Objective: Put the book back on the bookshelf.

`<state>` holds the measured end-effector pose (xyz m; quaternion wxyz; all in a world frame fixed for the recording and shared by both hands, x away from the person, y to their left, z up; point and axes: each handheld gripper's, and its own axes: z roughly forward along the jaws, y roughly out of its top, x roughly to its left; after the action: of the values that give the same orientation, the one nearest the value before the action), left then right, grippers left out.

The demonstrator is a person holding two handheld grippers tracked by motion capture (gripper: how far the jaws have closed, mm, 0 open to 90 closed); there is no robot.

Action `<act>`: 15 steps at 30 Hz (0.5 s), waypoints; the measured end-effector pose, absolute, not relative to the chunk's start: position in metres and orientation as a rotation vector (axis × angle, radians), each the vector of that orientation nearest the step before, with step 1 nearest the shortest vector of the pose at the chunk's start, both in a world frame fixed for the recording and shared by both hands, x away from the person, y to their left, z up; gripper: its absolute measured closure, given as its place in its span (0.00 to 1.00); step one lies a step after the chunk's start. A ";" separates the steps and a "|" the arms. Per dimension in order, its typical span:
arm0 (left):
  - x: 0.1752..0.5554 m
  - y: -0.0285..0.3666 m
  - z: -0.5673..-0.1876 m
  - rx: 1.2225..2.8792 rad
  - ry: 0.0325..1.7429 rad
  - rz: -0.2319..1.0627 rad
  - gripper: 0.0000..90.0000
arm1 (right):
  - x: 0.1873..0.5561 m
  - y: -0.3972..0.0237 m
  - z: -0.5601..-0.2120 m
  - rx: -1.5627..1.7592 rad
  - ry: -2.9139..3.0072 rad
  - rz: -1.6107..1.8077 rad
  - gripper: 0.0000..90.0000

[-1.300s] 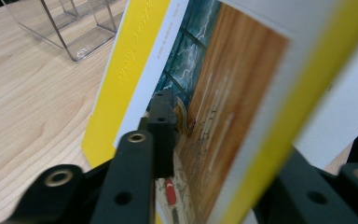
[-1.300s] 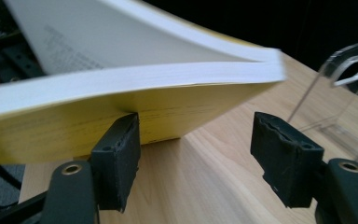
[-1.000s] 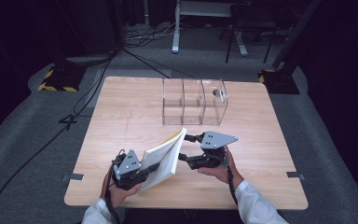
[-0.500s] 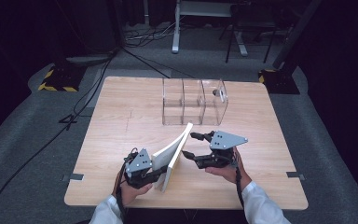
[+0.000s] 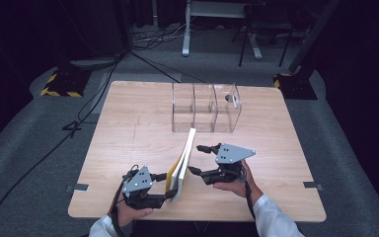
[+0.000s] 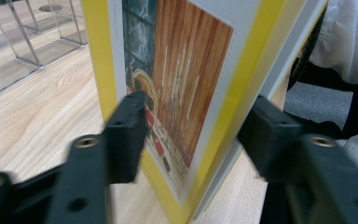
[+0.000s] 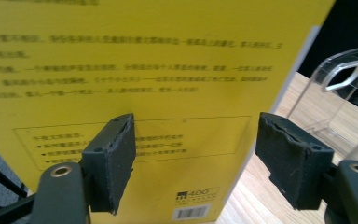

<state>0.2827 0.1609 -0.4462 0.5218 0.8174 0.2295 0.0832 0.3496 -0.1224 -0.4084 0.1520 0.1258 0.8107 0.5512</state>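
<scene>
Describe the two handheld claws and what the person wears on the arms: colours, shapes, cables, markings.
Both are black. The left claw and the right claw each carry a grey three-cornered plate with dark holes on top, and a black cable trails back along each wrist. Their flat black pads are worn at the edges, on arms with brass-coloured screw holes. The person wears white sleeves.

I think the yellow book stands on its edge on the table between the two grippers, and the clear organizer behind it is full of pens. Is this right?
Not quite. The high view shows the organizer empty; no pens are in its compartments. The rest holds: the yellow book stands on its edge on the table, between the left gripper and the right gripper.
</scene>
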 end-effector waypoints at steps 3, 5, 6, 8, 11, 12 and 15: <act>0.280 0.161 -0.448 1.976 0.527 0.156 0.32 | 0.348 -0.120 -0.410 0.347 2.333 1.571 0.32; 0.277 0.155 -0.449 2.006 0.504 0.152 0.27 | 0.346 -0.118 -0.412 0.336 2.344 1.561 0.32; 0.277 0.152 -0.450 2.015 0.505 0.150 0.25 | 0.346 -0.117 -0.413 0.329 2.347 1.559 0.32; 0.277 0.147 -0.451 2.018 0.503 0.159 0.24 | 0.345 -0.114 -0.415 0.330 2.352 1.542 0.32; 0.275 0.137 -0.450 2.005 0.518 0.205 0.24 | 0.346 -0.111 -0.418 0.335 2.360 1.530 0.32; 0.274 0.132 -0.450 2.003 0.538 0.239 0.24 | 0.346 -0.111 -0.419 0.336 2.364 1.524 0.32; 0.274 0.126 -0.451 1.999 0.590 0.321 0.29 | 0.347 -0.109 -0.419 0.342 2.357 1.524 0.30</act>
<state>0.2740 0.1256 -0.4514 0.4939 0.8243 0.2433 0.1323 0.3469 -0.1093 -0.4192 0.1562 0.1194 0.8233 0.5324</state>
